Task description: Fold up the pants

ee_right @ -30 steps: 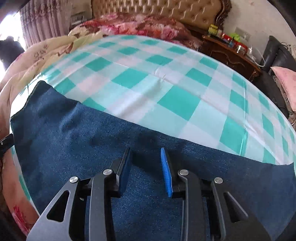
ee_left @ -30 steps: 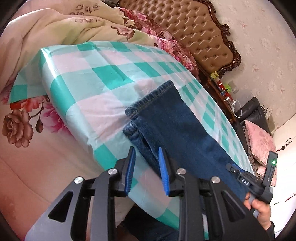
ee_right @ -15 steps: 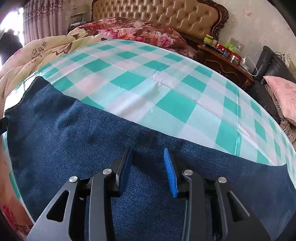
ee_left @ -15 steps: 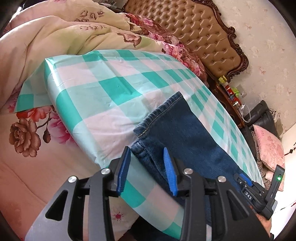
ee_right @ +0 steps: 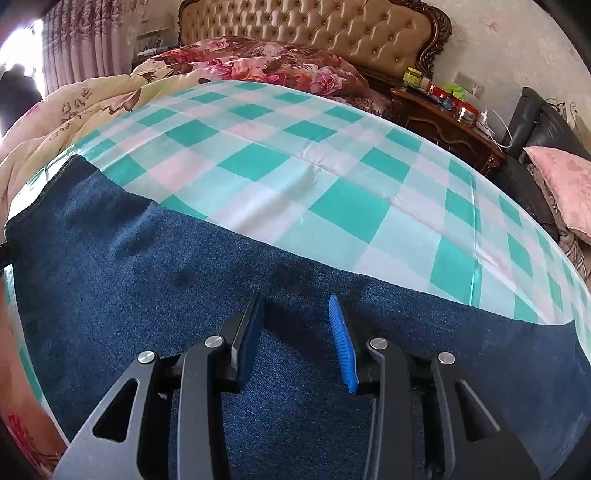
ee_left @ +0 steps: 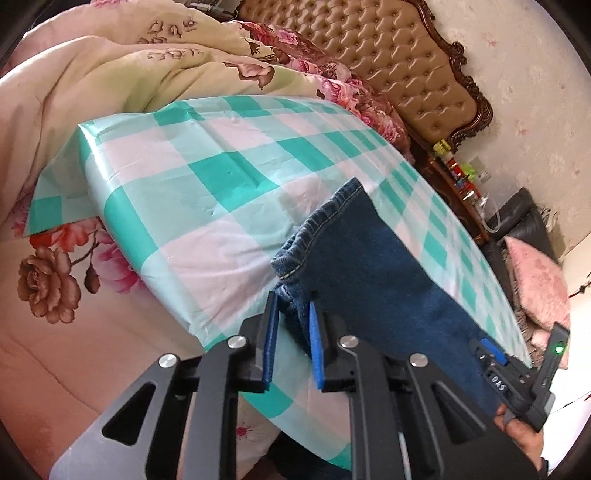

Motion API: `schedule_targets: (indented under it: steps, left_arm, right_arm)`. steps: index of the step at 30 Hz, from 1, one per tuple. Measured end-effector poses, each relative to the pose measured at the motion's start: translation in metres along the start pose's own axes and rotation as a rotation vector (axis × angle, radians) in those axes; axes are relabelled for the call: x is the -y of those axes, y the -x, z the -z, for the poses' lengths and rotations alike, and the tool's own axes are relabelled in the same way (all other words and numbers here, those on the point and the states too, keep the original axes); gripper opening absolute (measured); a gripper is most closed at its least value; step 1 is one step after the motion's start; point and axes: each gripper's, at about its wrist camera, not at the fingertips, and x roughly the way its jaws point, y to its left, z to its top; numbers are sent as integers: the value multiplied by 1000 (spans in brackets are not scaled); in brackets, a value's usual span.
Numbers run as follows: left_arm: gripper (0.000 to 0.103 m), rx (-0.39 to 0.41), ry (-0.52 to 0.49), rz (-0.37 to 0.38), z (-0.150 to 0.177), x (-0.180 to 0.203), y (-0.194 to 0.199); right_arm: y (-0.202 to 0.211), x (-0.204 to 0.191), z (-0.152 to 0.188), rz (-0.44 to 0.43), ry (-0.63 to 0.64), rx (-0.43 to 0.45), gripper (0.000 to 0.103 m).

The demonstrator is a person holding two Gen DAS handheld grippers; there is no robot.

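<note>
1. Two grippers over the dark blue denim pants (ee_right: 229, 295), which lie flat on the teal-and-white checked sheet (ee_right: 332, 206) covering the bed.
2. Left gripper (ee_left: 290, 341): jaws narrowed since a second ago, now bracketing the hem's near corner (ee_left: 291, 266); contact uncertain. Grasp looks imminent.
3. Right gripper (ee_right: 297, 341): jaws apart, position unchanged, hovering over the fabric, holding nothing.

The pants (ee_right: 221, 295) lie on the cloth (ee_right: 295, 184) along its near edge; the cloth lies on the bed; behind it are the quilt (ee_right: 258, 66) and headboard (ee_right: 314, 26); the nightstand (ee_right: 443, 114) stands right of the headboard.
</note>
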Motion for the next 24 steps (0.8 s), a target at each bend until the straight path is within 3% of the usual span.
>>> schedule_targets:
  steps: [2,6,10,12,14,17,20,24]
  left_arm:
    - [15,1,4,4,0,1,1]
    - [15,11,7,18,-2,3,6]
    - [15,20,6,19,-4,7,9]
    - [15,26,-6,13,-5,11,12]
    - [15,29,-26,0,-7,17,16]
    - [15,31,-47,-13,-11,23,19]
    - [15,19,-39,-20,-14,23,18]
    - [15,26,-51,-31,-15,27,20]
  right_arm:
    - [4,3,-3,18,-16,-12,36]
    - [33,12,0,138,-28,76,37]
    - [31,39,15,214,-89,19,37]
    - [16,46,23,241,-83,-47,48]
    - [12,45,24,270,-43,-35,54]
    - [19,56,21,182,-103,-9,54]
    - [35,68,23,146,-129,22,65]
    - [55,94,40,110,-201,22,67]
